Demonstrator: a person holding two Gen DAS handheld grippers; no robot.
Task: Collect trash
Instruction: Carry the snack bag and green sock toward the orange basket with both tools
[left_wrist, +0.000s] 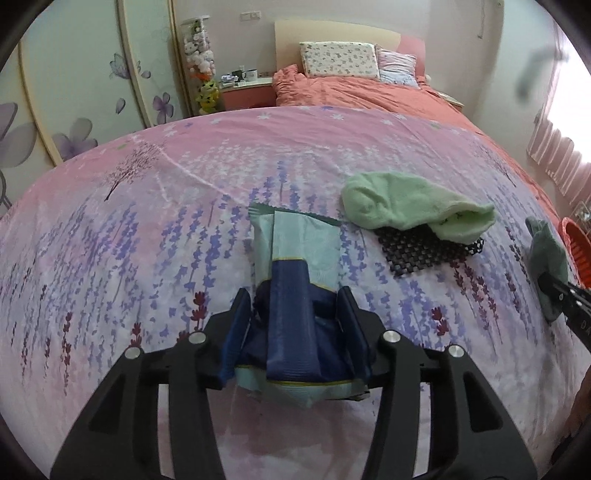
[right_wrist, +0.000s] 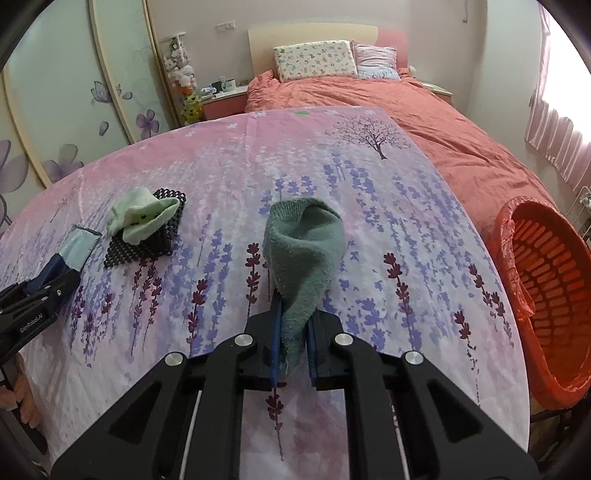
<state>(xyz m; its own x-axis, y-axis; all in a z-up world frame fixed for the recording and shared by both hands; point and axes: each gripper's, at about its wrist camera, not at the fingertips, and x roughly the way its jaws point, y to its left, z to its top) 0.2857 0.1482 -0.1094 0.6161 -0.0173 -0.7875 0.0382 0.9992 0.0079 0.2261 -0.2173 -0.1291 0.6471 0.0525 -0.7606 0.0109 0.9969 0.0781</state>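
My left gripper (left_wrist: 293, 306) is shut on a blue and pale-teal snack wrapper (left_wrist: 295, 251), which sticks out forward over the floral bedsheet (left_wrist: 147, 240). In the right wrist view that wrapper (right_wrist: 75, 247) shows at the far left. My right gripper (right_wrist: 293, 317) is shut on a grey-green sock (right_wrist: 306, 251), held just above the sheet; it also shows at the right edge of the left wrist view (left_wrist: 546, 258). A light green sock (left_wrist: 413, 206) lies on a black mesh mat (left_wrist: 424, 251), also seen in the right wrist view (right_wrist: 142, 218).
An orange basket lined with an orange bag (right_wrist: 546, 295) stands off the bed's right side. Pillows (right_wrist: 317, 61) and an orange duvet (right_wrist: 424, 122) lie at the head. A nightstand with mugs (right_wrist: 225, 92) and wardrobe doors (right_wrist: 55, 110) stand to the left.
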